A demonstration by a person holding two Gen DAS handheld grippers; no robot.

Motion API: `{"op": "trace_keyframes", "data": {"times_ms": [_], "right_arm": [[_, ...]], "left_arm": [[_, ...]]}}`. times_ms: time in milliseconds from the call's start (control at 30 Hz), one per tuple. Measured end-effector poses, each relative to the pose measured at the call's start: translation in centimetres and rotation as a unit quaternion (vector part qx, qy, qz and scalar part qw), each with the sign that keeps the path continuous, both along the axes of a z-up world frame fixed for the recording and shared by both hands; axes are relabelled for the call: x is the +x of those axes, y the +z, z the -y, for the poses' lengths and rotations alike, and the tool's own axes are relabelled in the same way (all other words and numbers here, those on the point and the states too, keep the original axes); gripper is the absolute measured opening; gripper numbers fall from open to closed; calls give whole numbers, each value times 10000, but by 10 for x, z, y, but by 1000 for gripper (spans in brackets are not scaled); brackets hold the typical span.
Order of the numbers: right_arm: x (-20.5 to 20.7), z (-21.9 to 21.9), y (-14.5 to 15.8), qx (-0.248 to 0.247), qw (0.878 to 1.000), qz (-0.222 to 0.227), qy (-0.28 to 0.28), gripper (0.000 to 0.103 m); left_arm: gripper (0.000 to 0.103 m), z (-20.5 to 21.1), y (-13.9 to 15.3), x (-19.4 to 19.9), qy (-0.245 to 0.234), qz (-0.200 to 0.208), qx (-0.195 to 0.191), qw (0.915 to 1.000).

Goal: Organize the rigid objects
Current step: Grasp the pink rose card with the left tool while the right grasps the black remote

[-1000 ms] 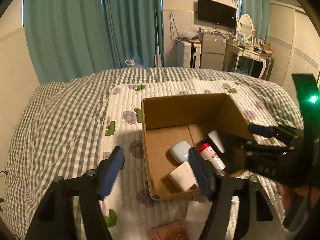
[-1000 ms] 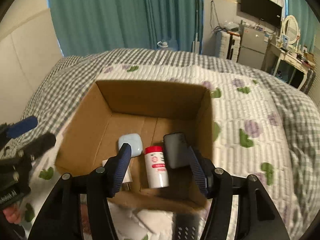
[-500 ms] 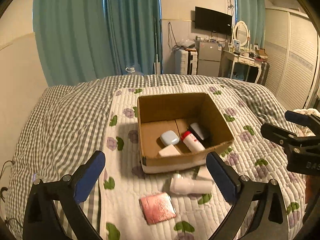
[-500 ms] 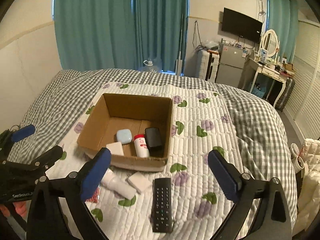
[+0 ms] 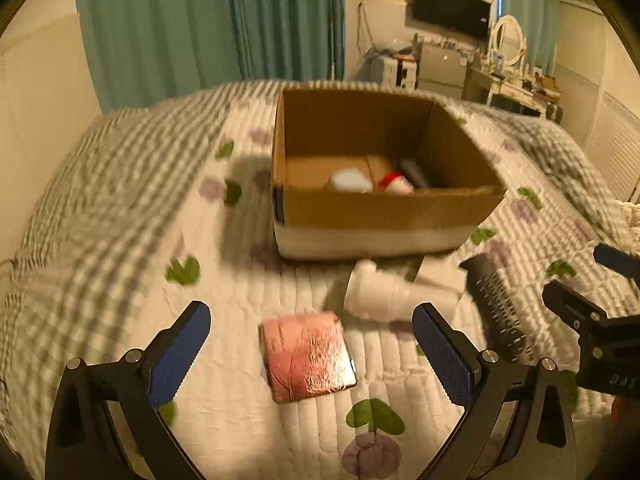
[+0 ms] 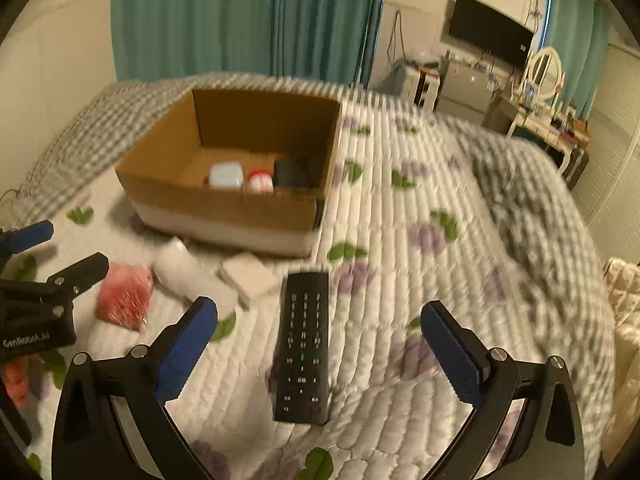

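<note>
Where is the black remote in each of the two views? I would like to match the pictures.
Left wrist view: the remote lies at the right, beyond the right finger of the left hand-held gripper, beside the white bottle.
Right wrist view: the remote lies at the lower centre, between the open fingers of the right hand-held gripper.
Shared landmark: the cardboard box behind it.

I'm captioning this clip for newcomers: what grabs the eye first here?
The open cardboard box on the quilted bed, with small items inside. In front of it lie a black remote control between the right gripper's open fingers and a shiny pink square packet before the open left gripper.
</note>
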State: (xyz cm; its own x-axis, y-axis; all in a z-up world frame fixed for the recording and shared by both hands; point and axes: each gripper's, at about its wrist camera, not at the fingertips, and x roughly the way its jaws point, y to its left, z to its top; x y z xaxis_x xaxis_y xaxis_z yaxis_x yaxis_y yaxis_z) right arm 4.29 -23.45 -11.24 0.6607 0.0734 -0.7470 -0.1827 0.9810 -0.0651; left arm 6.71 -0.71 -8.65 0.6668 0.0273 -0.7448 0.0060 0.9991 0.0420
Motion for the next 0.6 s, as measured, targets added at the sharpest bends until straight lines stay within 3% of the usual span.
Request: {"op": "trace_keyframes", "data": {"times_ms": [100,300,433,600], "right_arm": [[6,5,-17,138,9994,-321,-52,102],[10,7,-32,246,9982,-536,-87,102],[11,9,-36,282,9977,-597,-118,102],[11,8,-37,285,9976,-627,-100,102]], "left_arm": [[103,5,-21,4,-105,-230,-16,9997],[101,20,-53,8,-426,-575,59,9974],[99,18,-69,17,-220,-751,211,9967],[89,11,-81,31,120,-1004,250,9946]]}}
